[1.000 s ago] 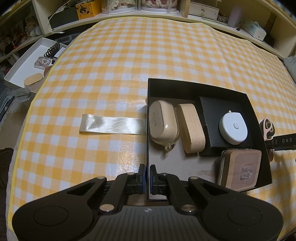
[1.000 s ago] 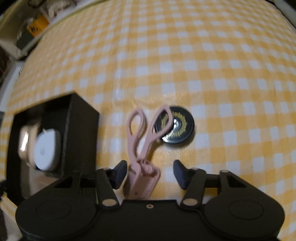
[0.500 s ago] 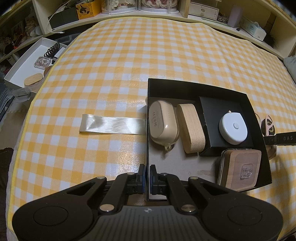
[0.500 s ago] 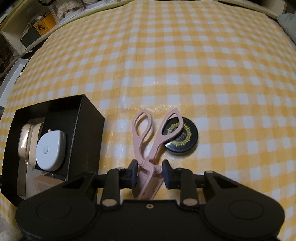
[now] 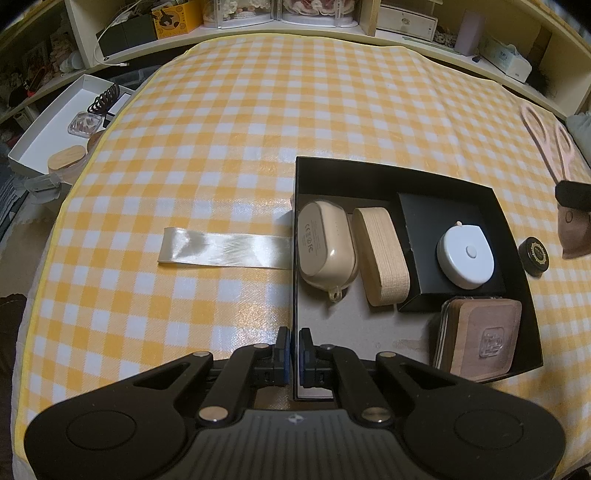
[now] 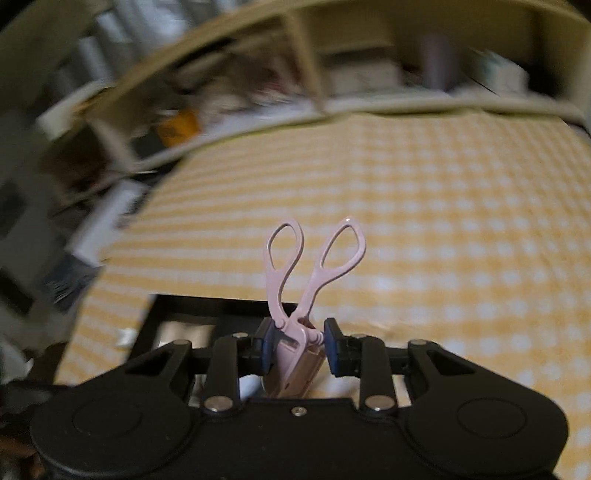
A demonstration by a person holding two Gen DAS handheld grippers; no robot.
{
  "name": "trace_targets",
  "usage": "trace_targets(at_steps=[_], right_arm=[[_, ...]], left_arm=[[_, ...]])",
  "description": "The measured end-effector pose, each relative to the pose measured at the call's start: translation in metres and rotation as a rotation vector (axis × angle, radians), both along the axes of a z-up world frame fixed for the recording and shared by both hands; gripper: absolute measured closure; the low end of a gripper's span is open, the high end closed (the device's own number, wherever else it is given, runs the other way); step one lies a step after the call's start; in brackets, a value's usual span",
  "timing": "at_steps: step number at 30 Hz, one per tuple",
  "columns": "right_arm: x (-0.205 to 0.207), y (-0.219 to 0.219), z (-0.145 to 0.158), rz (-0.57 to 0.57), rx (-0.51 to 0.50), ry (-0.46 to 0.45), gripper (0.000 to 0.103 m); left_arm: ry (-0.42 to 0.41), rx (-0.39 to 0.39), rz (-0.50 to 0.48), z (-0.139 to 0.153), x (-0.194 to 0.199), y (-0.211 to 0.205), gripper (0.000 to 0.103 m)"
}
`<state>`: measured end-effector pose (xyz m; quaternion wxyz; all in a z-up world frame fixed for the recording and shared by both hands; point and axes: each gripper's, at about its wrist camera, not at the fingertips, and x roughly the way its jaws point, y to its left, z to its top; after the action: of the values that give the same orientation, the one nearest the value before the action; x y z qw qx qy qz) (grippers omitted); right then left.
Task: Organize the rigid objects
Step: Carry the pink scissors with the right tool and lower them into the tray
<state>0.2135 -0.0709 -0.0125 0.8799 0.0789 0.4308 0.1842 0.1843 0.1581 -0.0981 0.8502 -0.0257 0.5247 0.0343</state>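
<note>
My right gripper (image 6: 297, 345) is shut on a pink scissor-shaped eyelash curler (image 6: 314, 266) and holds it in the air, handles pointing away; it also shows at the right edge of the left wrist view (image 5: 554, 147). My left gripper (image 5: 294, 349) is shut on the near-left wall of a black box (image 5: 295, 221). The box holds a beige case (image 5: 325, 243), a wooden block (image 5: 380, 254), a white round tape measure (image 5: 465, 256) on a black insert, and a brown square coaster stack (image 5: 480, 339). A small black round tin (image 5: 533, 254) lies on the cloth right of the box.
The yellow checked cloth (image 5: 258, 129) covers the table. A shiny ribbon strip (image 5: 225, 251) lies left of the box. A white tray (image 5: 55, 136) with small items sits off the table's left edge. Shelves (image 5: 332, 14) run along the back.
My right gripper has closed on the pink curler and lifted it off the cloth, tilting upward; the black tin stays on the table. My left gripper has not moved.
</note>
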Motion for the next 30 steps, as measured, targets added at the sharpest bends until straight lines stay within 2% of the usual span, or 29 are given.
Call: trace_targets(at_steps=[4, 8, 16, 19, 23, 30], right_arm=[[-0.011, 0.035, 0.001, 0.167, -0.012, -0.036, 0.074], [-0.021, 0.07, -0.012, 0.311, -0.063, -0.052, 0.074], [-0.038, 0.105, -0.045, 0.484, -0.144, -0.057, 0.074], [-0.045, 0.109, -0.047, 0.494, -0.166, -0.084, 0.073], [-0.04, 0.104, -0.051, 0.488, -0.084, -0.005, 0.062], [-0.037, 0.104, -0.051, 0.467, -0.082, 0.036, 0.062]], left_arm=[[0.0, 0.0, 0.0, 0.0, 0.0, 0.0, 0.099], [0.0, 0.0, 0.0, 0.0, 0.0, 0.0, 0.099], [0.0, -0.001, 0.0, 0.0, 0.0, 0.0, 0.098], [-0.001, 0.0, 0.0, 0.0, 0.0, 0.0, 0.098], [-0.001, -0.002, 0.0, 0.0, 0.0, 0.0, 0.098], [-0.001, -0.002, 0.0, 0.0, 0.001, 0.0, 0.098]])
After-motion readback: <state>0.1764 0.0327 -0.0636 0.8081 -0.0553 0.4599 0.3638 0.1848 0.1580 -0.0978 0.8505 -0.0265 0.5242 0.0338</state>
